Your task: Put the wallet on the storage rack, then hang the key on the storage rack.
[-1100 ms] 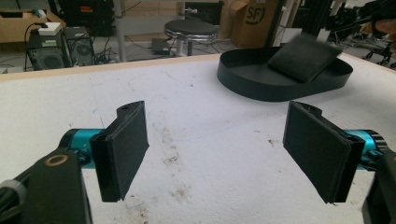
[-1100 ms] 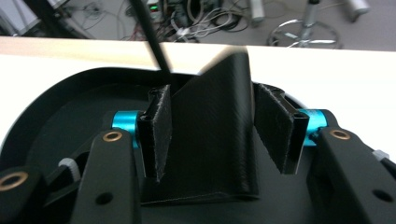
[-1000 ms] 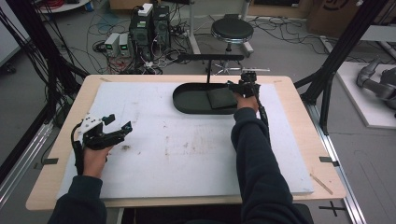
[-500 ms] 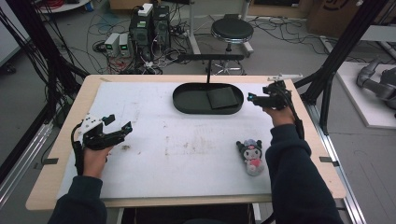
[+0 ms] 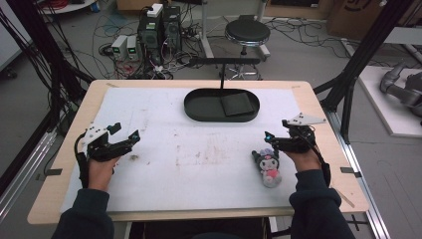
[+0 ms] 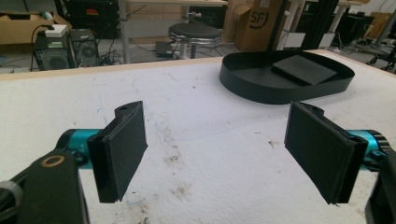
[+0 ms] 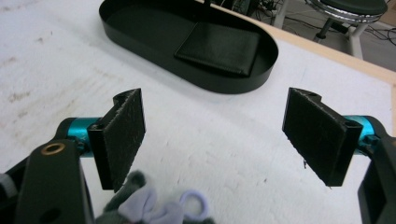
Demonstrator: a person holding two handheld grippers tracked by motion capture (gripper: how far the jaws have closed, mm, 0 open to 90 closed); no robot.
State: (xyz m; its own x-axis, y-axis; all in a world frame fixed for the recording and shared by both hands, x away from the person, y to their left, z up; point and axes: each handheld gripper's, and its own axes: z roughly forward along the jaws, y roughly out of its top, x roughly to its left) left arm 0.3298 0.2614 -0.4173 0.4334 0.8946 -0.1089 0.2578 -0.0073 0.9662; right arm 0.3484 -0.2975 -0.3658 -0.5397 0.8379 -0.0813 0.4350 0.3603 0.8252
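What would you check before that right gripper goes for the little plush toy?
1. Right gripper jaws apart, nothing between them: ok.
2. Plush toy free on the white mat, just below the jaws: ok.
3. Toy squarely between the jaws: not ok, it sits low and left in the right gripper view.
4. Black tray has bare floor beside the black wallet: ok.
5. Left gripper open, well away: ok.

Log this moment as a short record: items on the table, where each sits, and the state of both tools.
surface: white mat on wooden table
tray: black oval tray, far centre
in tray: flat black wallet, at its right end
toy: small plush doll with dark hood, lying on the mat
right tool: open, empty, beside the doll; jaws have just been opening
left tool: open, empty
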